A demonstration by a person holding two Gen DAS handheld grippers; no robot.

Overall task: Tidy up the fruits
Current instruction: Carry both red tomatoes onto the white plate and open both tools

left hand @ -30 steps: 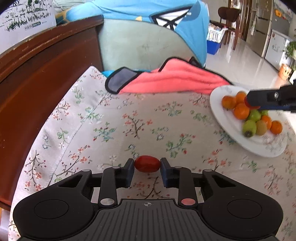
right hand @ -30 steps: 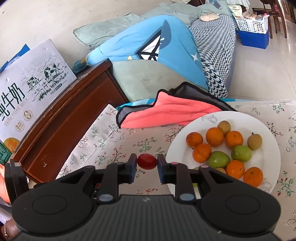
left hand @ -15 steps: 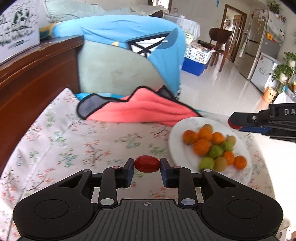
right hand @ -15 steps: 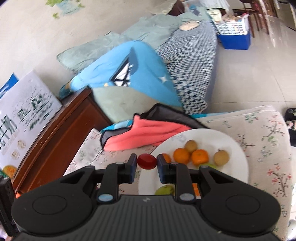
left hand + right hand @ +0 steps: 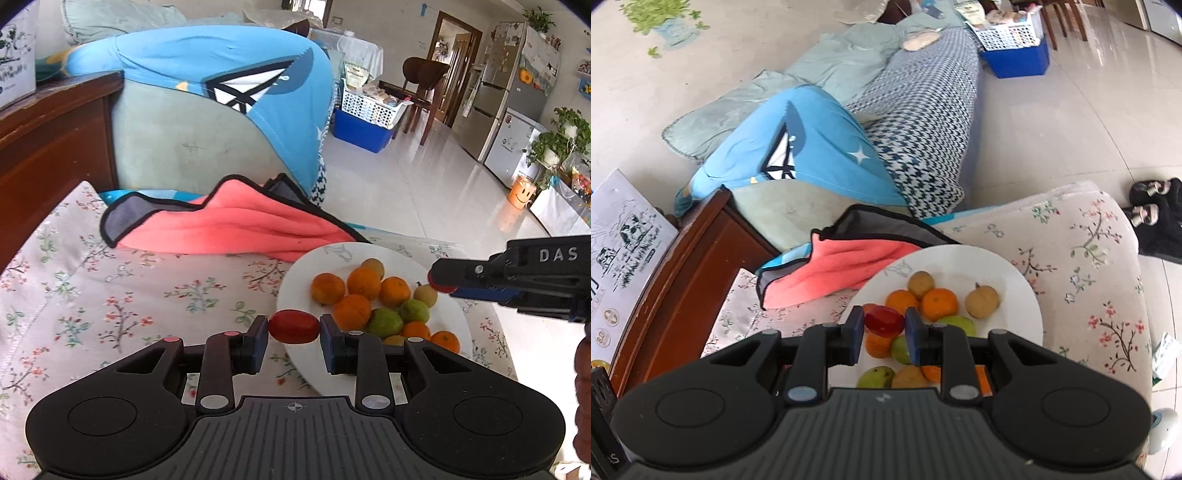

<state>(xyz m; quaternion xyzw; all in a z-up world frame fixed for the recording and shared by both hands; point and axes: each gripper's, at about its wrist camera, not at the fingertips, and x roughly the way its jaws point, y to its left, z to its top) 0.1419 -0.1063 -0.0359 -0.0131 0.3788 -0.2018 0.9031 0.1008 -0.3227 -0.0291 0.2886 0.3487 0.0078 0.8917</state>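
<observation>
Both claws are clamped on small red fruits: the left gripper pinches a red oblong tomato just over the near rim of the white plate, and the right gripper squeezes a second red tomato above the plate's pile. From the left wrist view the right gripper comes in sideways, and its black body reads "DAS" in white letters. On the plate lie several oranges, a few green fruits and some small tan-brown ones, most heaped together. Beyond the plate a pink cloth with dark edging lies on the floral tablecloth, its edge touching the plate's far rim. Only the right wrist view shows the white carton with cow drawings, its print too blurred to read, far left of the plate, and dark slippers on the floor to its right. Only the left wrist view shows the fridge and an orange smiley-face pot, well beyond the plate.
</observation>
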